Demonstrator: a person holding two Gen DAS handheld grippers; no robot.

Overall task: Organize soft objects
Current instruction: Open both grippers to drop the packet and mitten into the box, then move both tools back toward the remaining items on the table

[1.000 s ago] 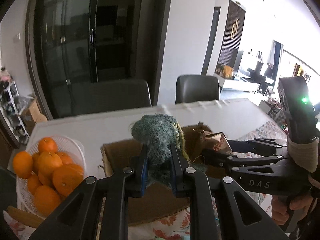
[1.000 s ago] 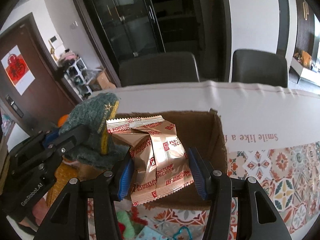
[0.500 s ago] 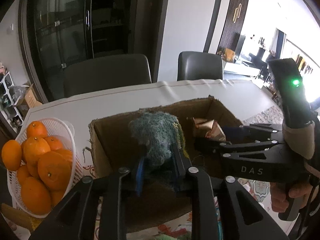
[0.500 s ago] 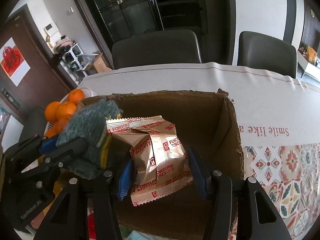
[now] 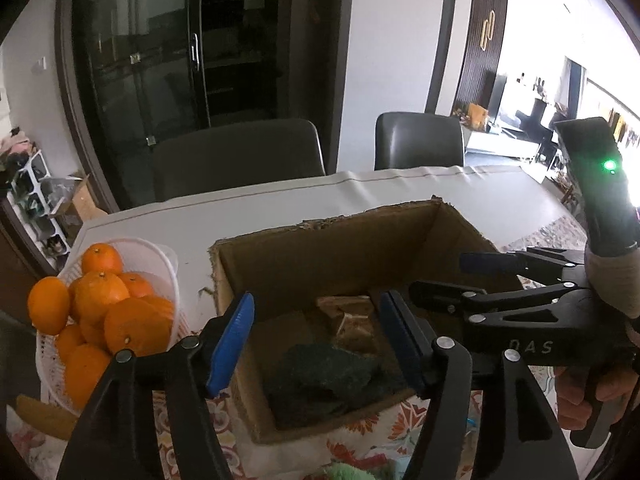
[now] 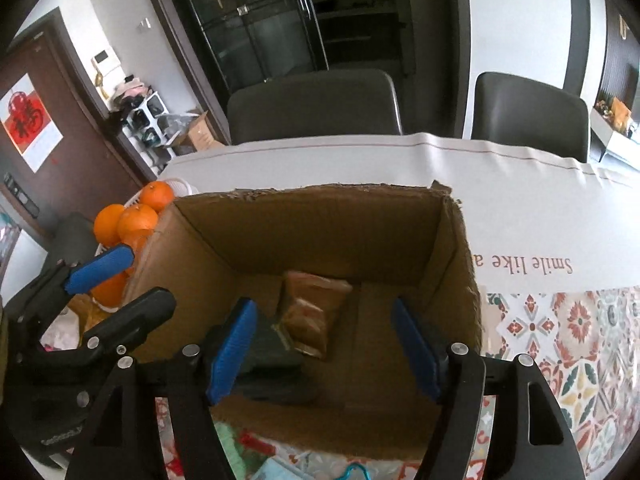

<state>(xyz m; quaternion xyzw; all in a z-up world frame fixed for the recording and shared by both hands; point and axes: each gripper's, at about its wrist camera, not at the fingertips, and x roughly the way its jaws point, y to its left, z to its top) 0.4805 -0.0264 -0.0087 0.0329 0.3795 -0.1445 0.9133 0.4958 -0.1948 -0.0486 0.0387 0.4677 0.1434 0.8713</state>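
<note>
Two grippers hang over my open cardboard box point(image 6: 336, 224), both pointing down into it. My left gripper point(image 5: 316, 340) has just been opening; its blue pads point(image 5: 232, 344) stand well apart and nothing is between them. The green knitted toy point(image 5: 324, 376) lies on the box floor below that gap, at the near side of the box, not touched by either pad. My right gripper point(image 6: 324, 352) has just been opening too; jaws wide, pads clear of everything, empty. The biscuit packet point(image 6: 312, 312), gold-brown foil, lies flat on the box floor toward the far wall, just beside the green toy, which shows dark under my right gripper's left pad point(image 6: 232, 348) in the right wrist view. Whether packet and toy touch, I cannot tell; they look close, maybe overlapping at one edge.

From the left wrist view, the right gripper's black frame reaches in over the right rim of the box, a hand point(image 5: 580, 396) on its grip, green light lit on its upper body. White basket point(image 5: 160, 256) of oranges point(image 5: 96, 292) sits left of the box, close to its left wall. Box stands on a patterned cloth point(image 6: 560, 340); a white sheet with printed words lies past it. Two dark chairs point(image 6: 312, 108) stand behind the table. A bit of green plush point(image 5: 344, 472) peeks in at the near edge, outside the box.
</note>
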